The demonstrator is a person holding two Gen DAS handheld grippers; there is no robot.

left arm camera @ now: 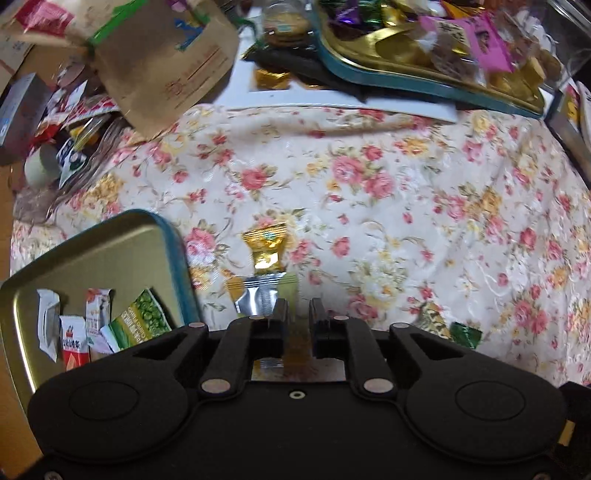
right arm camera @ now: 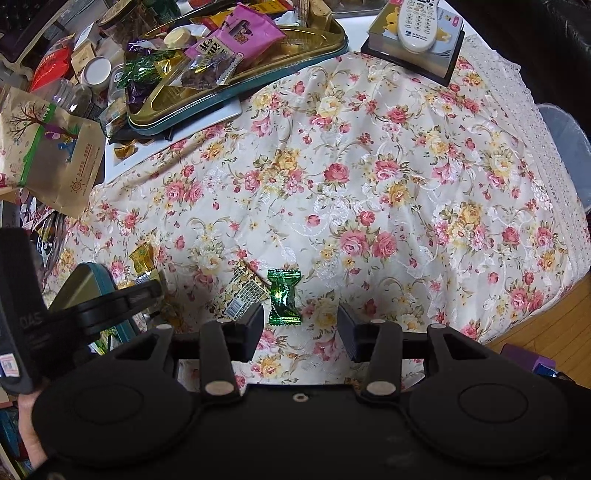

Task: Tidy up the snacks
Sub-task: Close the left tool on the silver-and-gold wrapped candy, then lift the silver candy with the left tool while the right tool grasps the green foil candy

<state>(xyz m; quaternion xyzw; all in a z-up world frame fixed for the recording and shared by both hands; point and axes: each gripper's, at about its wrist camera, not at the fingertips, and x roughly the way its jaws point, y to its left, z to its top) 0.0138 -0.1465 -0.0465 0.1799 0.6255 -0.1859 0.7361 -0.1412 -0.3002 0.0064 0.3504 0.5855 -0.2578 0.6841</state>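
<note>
My left gripper (left arm camera: 298,310) is shut on a gold and silver snack packet (left arm camera: 258,293) and holds it over the floral cloth. A gold wrapped candy (left arm camera: 265,246) lies just ahead of it. A gold tin tray (left arm camera: 88,254) with several snack packets stands at its left. My right gripper (right arm camera: 301,319) is open above the cloth, with a green wrapped candy (right arm camera: 283,297) lying just ahead between its fingers. A patterned yellow packet (right arm camera: 242,295) lies left of the candy. The left gripper shows at the left of the right wrist view.
A teal-rimmed gold tray (right arm camera: 306,55) piled with snacks stands at the back. A brown paper bag (right arm camera: 55,162) lies at the left with jars behind it. A remote control (right arm camera: 419,22) rests on a box at the back right. The table edge and wooden floor (right arm camera: 554,332) lie at the right.
</note>
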